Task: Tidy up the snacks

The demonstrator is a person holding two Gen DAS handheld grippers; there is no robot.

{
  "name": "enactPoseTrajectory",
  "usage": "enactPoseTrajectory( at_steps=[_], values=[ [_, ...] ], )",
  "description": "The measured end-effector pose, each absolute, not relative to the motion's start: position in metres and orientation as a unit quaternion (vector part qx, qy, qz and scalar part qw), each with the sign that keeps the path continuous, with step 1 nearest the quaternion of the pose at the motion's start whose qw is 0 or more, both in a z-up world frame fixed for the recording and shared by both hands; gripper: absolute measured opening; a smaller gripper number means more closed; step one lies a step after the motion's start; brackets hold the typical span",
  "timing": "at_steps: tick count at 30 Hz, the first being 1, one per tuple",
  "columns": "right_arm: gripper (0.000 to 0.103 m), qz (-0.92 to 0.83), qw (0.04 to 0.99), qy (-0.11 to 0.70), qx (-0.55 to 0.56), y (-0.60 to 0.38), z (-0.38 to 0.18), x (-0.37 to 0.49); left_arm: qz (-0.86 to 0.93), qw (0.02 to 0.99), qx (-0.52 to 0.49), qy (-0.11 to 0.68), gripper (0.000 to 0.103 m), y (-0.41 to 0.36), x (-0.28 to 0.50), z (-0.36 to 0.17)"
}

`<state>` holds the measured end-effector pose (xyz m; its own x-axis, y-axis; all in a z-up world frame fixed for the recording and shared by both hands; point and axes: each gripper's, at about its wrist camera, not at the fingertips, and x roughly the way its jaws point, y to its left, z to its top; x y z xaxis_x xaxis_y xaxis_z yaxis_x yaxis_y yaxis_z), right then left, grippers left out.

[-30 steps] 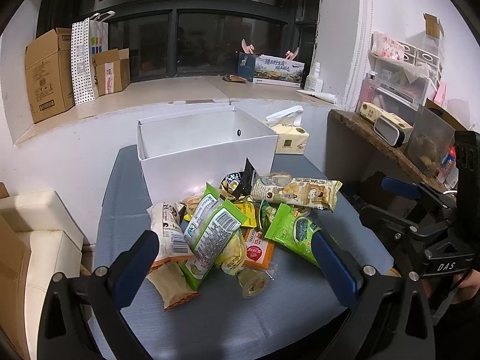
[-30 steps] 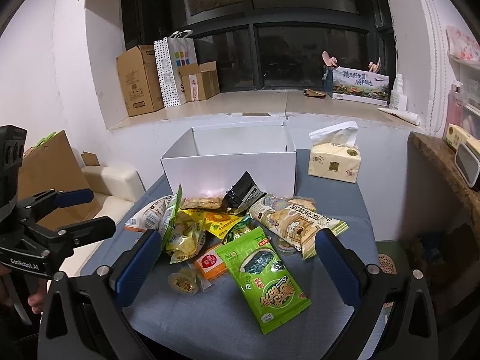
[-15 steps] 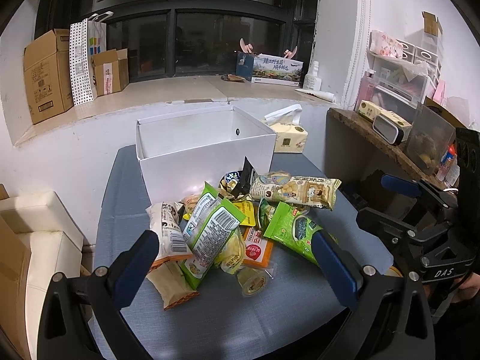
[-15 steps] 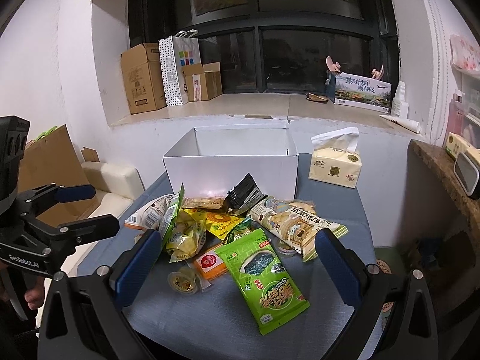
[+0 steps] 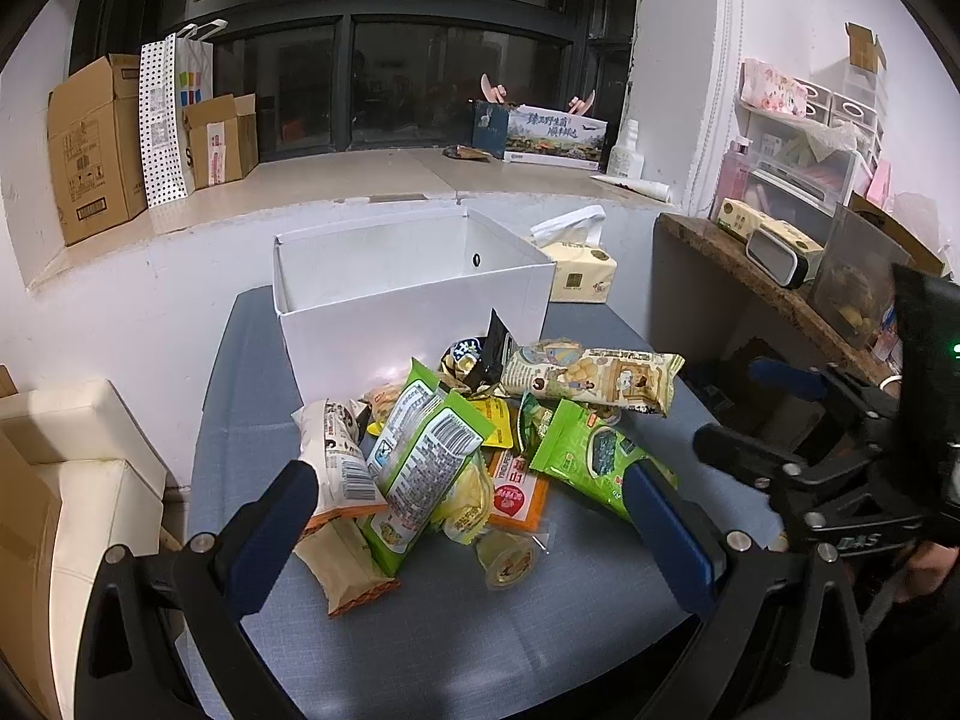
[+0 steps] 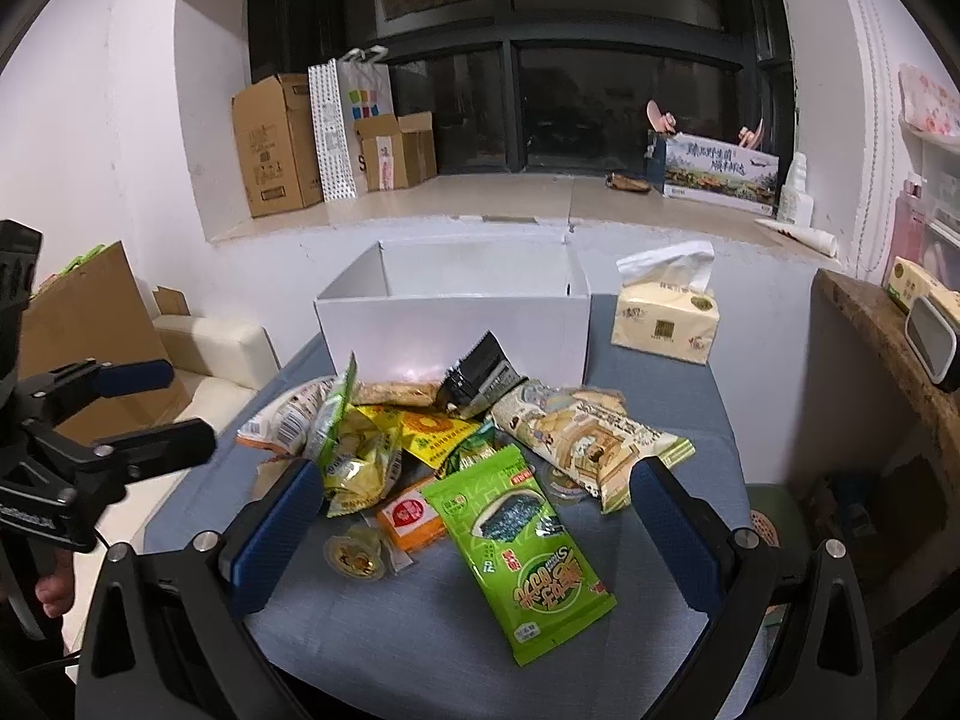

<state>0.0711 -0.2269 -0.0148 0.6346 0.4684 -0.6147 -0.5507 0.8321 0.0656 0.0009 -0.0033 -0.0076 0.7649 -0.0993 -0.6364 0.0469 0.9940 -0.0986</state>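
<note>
On the blue-grey table (image 5: 456,630), a loose pile of snack packets (image 5: 480,438) is heaped just in front of an open white box (image 5: 414,312), with a green seaweed packet (image 6: 528,546) lying nearest. The left gripper (image 5: 468,534) and right gripper (image 6: 474,528) are both held above the table's near edge, jaws spread wide and nothing gripped. A tissue pack (image 6: 666,318) is noted beside the box.

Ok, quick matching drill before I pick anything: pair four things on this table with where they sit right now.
Things:
1. white box
2. tissue pack
3. green seaweed bag
4. jelly cup

Places:
A. nearest the right tool, on the pile's front edge
B. right of the box, far side of the table
C. behind the pile, open at the top
D. left of the seaweed bag, by the orange packet

Pairs: 1-C, 2-B, 3-A, 4-D
</note>
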Motion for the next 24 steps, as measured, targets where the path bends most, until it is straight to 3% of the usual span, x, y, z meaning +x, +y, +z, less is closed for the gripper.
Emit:
enactPoseTrajectory(
  at_steps=[15, 17, 18, 24],
  values=[
    [0.103, 0.294, 0.822, 0.461, -0.157, -0.209, -0.139, 0.148, -0.045, 0.927, -0.043, 0.369, 0.103, 0.017, 0.005, -0.041],
    [0.095, 0.299, 0.817, 0.468, -0.157, -0.209, -0.147, 0.149, -0.05, 0.925, -0.047, 0.373, 0.103, 0.021, 0.005, -0.047],
    [0.08, 0.309, 0.811, 0.473, -0.149, -0.21, -0.15, 0.149, -0.054, 0.924, -0.049, 0.375, 0.103, 0.023, 0.005, -0.05],
    [0.078, 0.305, 0.821, 0.462, -0.141, -0.223, -0.141, 0.14, -0.071, 0.924, -0.021, 0.375, 0.103, 0.022, 0.006, -0.057]
  ],
)
